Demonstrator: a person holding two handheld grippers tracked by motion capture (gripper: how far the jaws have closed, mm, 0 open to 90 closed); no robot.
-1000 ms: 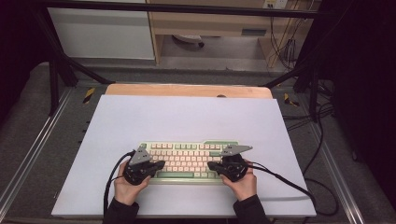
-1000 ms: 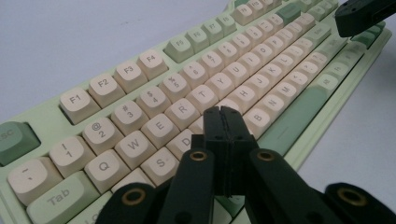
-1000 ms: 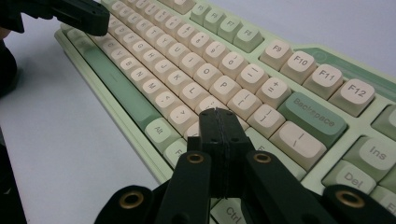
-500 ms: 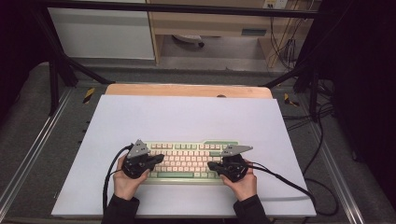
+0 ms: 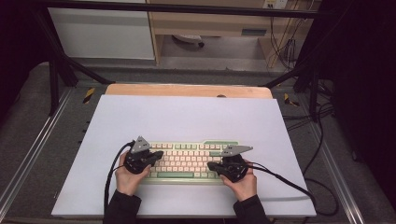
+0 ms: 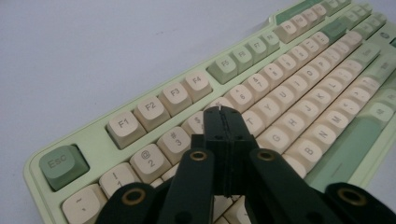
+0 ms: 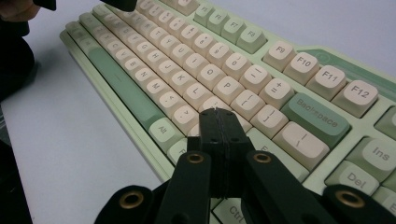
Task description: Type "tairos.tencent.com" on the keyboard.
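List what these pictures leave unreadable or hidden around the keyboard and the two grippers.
- Left gripper view: the shut left gripper covers the keys under its tip; whether it touches one cannot be told.
- Right gripper view: the right gripper likewise hides keys beside the Backspace key.
- High view: legends on the keyboard are too small to read.
- Left gripper view: far keys blur.

Black hand-held gripper [image 5: 160, 153] w/ brass screws, grey plate, blk sleeves.

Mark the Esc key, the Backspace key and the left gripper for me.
Esc key [image 6: 63, 164], left gripper view, on its green top.
Backspace key [image 7: 316, 119], right gripper view, on its lettered top.
Left gripper [image 6: 222, 112], left gripper view, at its shut tips.
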